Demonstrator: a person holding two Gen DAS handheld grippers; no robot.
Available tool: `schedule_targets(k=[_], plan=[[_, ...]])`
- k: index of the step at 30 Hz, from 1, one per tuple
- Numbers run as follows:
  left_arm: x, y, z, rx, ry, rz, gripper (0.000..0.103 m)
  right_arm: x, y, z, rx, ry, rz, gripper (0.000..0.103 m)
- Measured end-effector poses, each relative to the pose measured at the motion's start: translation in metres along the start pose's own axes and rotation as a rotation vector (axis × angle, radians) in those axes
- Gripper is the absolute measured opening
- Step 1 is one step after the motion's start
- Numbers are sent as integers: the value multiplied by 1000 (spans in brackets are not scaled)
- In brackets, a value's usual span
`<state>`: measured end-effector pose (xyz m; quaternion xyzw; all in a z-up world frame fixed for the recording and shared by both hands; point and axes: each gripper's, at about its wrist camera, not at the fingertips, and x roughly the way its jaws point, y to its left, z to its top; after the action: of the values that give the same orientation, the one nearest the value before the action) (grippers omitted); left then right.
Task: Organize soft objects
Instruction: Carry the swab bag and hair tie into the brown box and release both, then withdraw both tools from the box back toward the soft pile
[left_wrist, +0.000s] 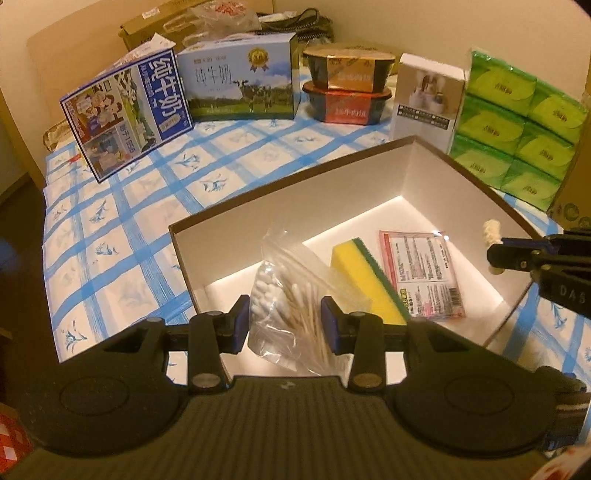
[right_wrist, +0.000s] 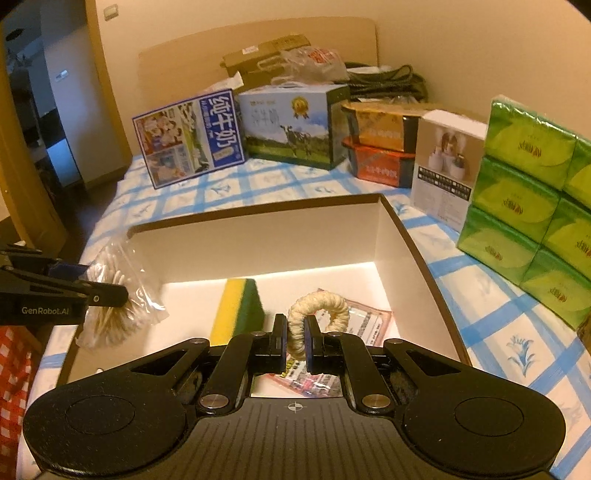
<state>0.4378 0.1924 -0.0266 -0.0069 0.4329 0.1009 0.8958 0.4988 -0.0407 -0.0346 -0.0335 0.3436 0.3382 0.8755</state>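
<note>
My left gripper (left_wrist: 284, 325) is clamped on a clear bag of cotton swabs (left_wrist: 291, 295), the blue pads pressing its two sides, and it holds the bag over the near left corner of the open box (left_wrist: 369, 177). From the right wrist view that same bag (right_wrist: 122, 295) hangs at about nine o'clock, at the box's left wall. My right gripper (right_wrist: 295, 343) is pinched together on a cream hair tie (right_wrist: 321, 310), the ring standing up between the pads above the box floor. In the left view the hair tie (left_wrist: 490, 230) pokes out at three o'clock from the right gripper's tips.

Inside the box, a yellow and green sponge (left_wrist: 365, 273) lies near the middle, and a pink packet (left_wrist: 421, 273) lies flat just beside it toward three o'clock. I cannot tell whether the two touch.

The box sits on a blue checked cloth (left_wrist: 147, 206). Toward twelve o'clock stand two milk cartons (left_wrist: 243, 81), two stacked bowls (left_wrist: 347, 88) and a white box (left_wrist: 428, 99). At two o'clock is a pack of green tissues (left_wrist: 524, 122).
</note>
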Motion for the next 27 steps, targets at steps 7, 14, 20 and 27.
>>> schedule_targets(k=[7,14,20,27], plan=[[4,3,7,-7,-11,3,62,3,-10,5,17,2,-3,9],[2,9,8,-14,-8,8,63,-1,-15,8,25,-4,-9,9],[-2,10,6,-1,-8,12,63,-3,-18,15,40,-5,-3,17],[-11,12,4,3,-24,12,68,-15,-23,18,67,-51,-12,58]])
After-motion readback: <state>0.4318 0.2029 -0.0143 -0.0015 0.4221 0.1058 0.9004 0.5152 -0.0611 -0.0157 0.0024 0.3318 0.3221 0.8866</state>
